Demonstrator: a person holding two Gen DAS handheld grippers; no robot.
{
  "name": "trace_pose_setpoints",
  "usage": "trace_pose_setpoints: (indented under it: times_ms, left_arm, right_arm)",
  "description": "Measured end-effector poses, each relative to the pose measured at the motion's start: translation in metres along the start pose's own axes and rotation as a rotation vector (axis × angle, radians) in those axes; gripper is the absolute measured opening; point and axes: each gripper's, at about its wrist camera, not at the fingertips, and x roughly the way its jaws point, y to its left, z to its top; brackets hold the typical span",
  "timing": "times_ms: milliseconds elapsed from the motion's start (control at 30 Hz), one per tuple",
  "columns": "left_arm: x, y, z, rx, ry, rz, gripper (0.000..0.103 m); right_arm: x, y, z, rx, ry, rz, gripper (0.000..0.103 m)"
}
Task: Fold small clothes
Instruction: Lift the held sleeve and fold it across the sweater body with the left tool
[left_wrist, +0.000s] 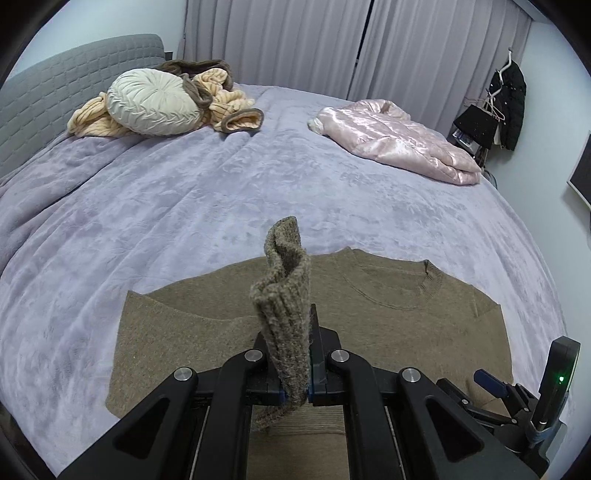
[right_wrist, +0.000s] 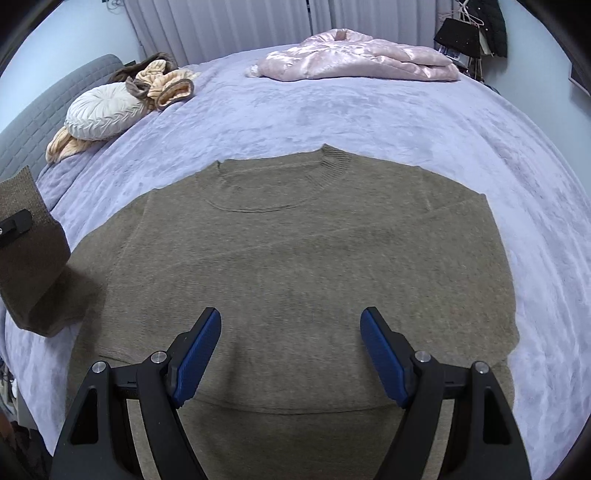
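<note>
On the lavender bedspread (right_wrist: 369, 122) the brown sweater (right_wrist: 295, 258) lies flat, neck away. Left gripper (left_wrist: 308, 373) clamps its ribbed cuff (left_wrist: 286, 314); right gripper (right_wrist: 291, 354) hovers open, empty. Advice: carry sleeve straight across chest, lay without bunching.

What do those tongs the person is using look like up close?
Both are matte black. The right tongs have two angled black arms joined by round silver pins, each tipped with a blue pad with a fine dotted texture. The left tongs are built the same way, with only slivers of blue showing. No sleeve or hand is in view.
</note>
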Motion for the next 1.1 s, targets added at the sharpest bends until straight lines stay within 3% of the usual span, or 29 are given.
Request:
trace_pose_setpoints:
  times_ms: [500, 867, 1100]
  left_arm:
    - [0.034, -0.148, -0.043, 0.194, 0.070, -0.054, 0.008]
    - [0.042, -0.206, -0.052, 0.267, 0.086, -0.094, 0.008]
    - [0.068, -0.224, -0.064, 0.284, 0.167, -0.176, 0.008]
  right_arm:
    - [-0.020, -0.081, -0.013, 0.051, -0.016, -0.023, 0.081]
    - [-0.029, -0.129, -0.021, 0.119, -0.030, -0.043, 0.081]
    - [-0.030, -0.144, -0.025, 0.129, -0.042, -0.050, 0.080]
